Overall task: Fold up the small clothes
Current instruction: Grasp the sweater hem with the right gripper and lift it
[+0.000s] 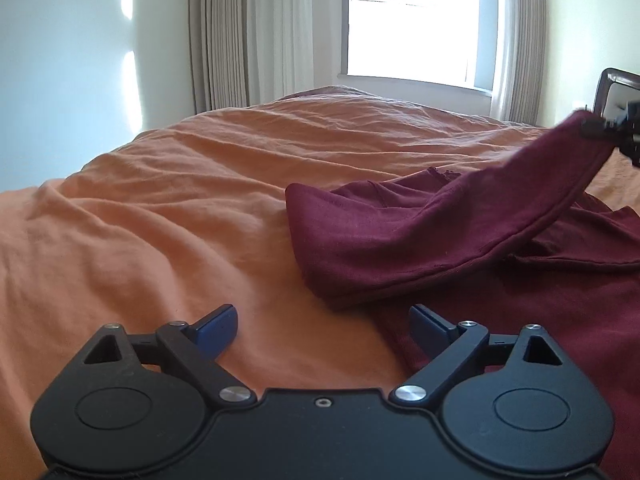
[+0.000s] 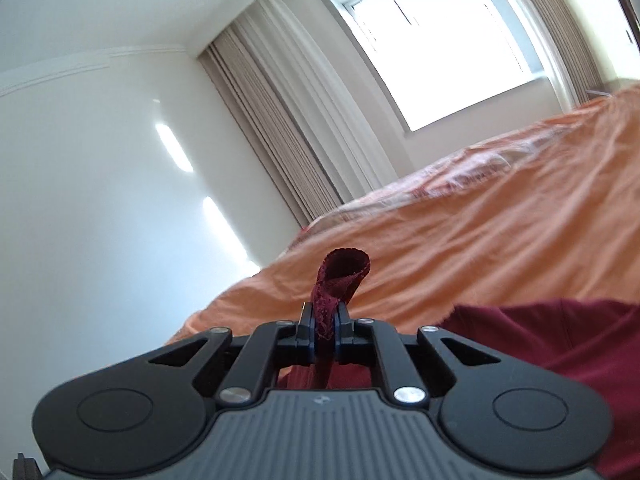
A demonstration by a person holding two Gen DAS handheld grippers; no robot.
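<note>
A maroon garment [image 1: 460, 240] is spread on the orange bed [image 1: 180, 220]; its edge is pinched by the right gripper [image 2: 324, 326], while the left gripper [image 1: 324, 320] jaws are spread, empty.

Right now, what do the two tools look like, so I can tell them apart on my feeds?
Both are black plastic with round hubs, angled link arms and silver pivot screws. The left tool has blue fingers and a smooth black body. The right tool has a grey ribbed body with a small logo; its fingers are dark with blue edges. No cables, hands or sleeves show.
</note>
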